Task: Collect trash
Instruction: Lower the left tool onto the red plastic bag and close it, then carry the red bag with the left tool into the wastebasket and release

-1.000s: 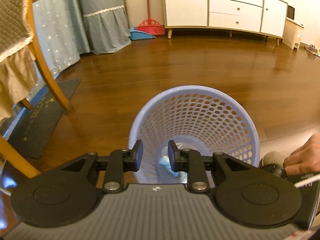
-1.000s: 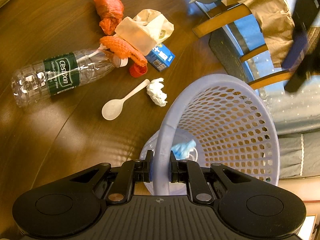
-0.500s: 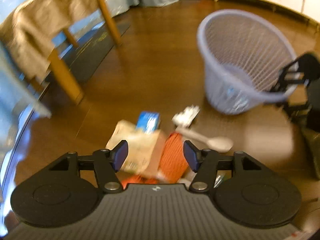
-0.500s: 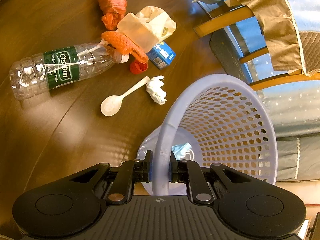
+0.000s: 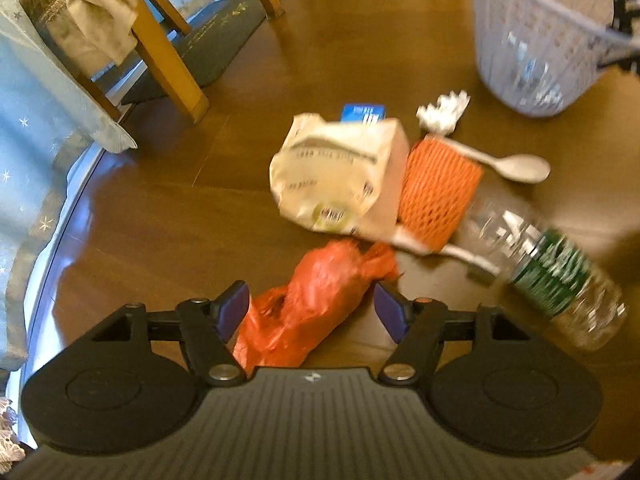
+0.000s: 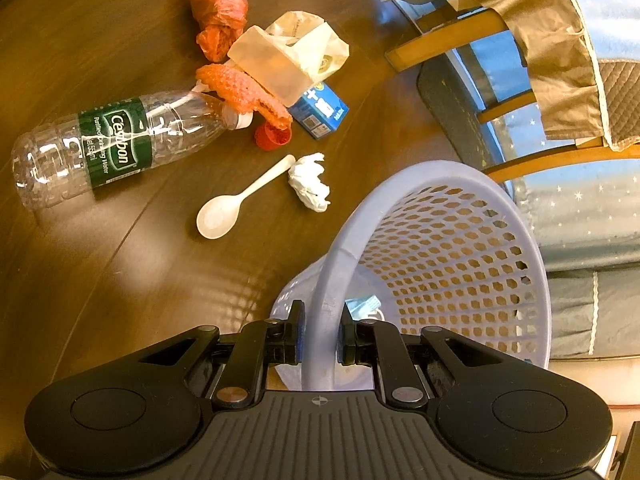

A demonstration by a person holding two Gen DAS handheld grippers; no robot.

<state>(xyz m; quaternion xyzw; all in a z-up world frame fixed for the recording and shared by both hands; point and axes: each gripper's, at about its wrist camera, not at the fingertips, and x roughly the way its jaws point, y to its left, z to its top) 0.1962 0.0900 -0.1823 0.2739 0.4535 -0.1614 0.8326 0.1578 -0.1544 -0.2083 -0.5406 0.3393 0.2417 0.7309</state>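
Your left tongs (image 5: pixel 311 307) were spreading apart right over the crumpled red plastic bag (image 5: pixel 316 300), which sat between the jaws, though the pads weren't pressing on it. Your right tongs (image 6: pixel 320 338) were pinching the rim of the lavender mesh basket (image 6: pixel 448 248), holding it tipped on the wooden floor (image 6: pixel 100 240), with some blue-and-white scraps (image 6: pixel 362 306) already in the bottom.

The rest of the trash was all lying on the floor near the basket. Just past the red bag was a cream paper bag (image 5: pixel 332 176) lying partly over a small blue carton (image 5: pixel 362 113). Touching the paper bag's side was an orange foam net sleeve (image 5: pixel 438 188). A white plastic spoon (image 5: pixel 516 166) lay with its handle end right by a crumpled white tissue (image 5: pixel 442 114). The clear water bottle (image 6: pixel 104 148) with the green label lay on its side, neck under the net sleeve, and a red cap (image 6: pixel 272 136) sat near its mouth. Wooden chair (image 5: pixel 168 52) legs stood off to the side with a tan cloth (image 6: pixel 548 40) draped over them.
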